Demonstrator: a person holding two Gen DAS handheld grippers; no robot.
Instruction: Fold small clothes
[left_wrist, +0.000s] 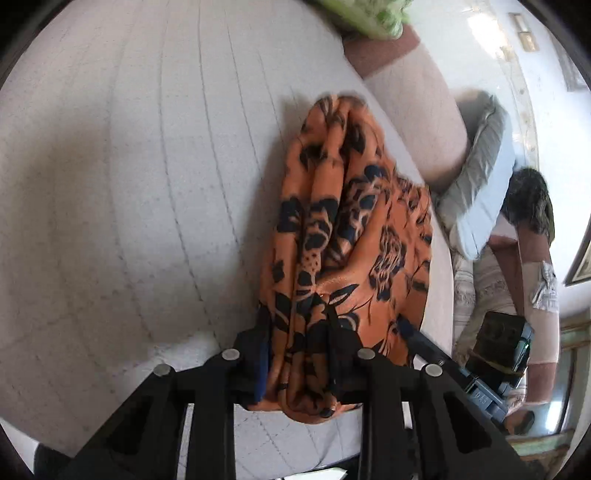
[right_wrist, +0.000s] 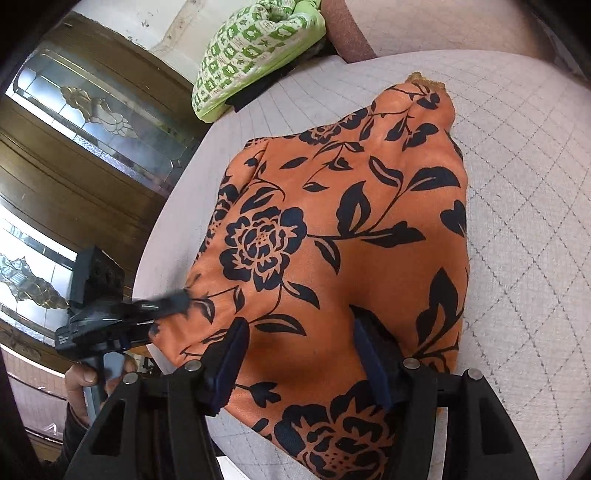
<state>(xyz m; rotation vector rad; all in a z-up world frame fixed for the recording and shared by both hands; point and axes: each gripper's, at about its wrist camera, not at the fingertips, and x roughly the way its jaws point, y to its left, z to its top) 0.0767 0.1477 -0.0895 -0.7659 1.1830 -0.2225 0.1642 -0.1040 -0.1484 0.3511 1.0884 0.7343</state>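
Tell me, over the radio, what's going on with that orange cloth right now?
Left claw clamped on a bunched edge of the orange floral garment. Right claw open, astride the fabric. Garment lies on the quilted surface. Green patterned bundle well clear.

My way across the quilted cushion (left_wrist: 129, 184) to the left of the orange garment (left_wrist: 332, 229) is wide and bare. The garment itself lies along the cushion's right edge (left_wrist: 439, 258), bunched into a ridge that my left gripper (left_wrist: 299, 354) pinches. Beyond that edge sit a grey pillow (left_wrist: 480, 177) and my right gripper (left_wrist: 495, 354). Ahead, a green patterned bundle (right_wrist: 255, 44) blocks the far corner. On my right side, open quilting (right_wrist: 524, 192) runs clear past the garment.
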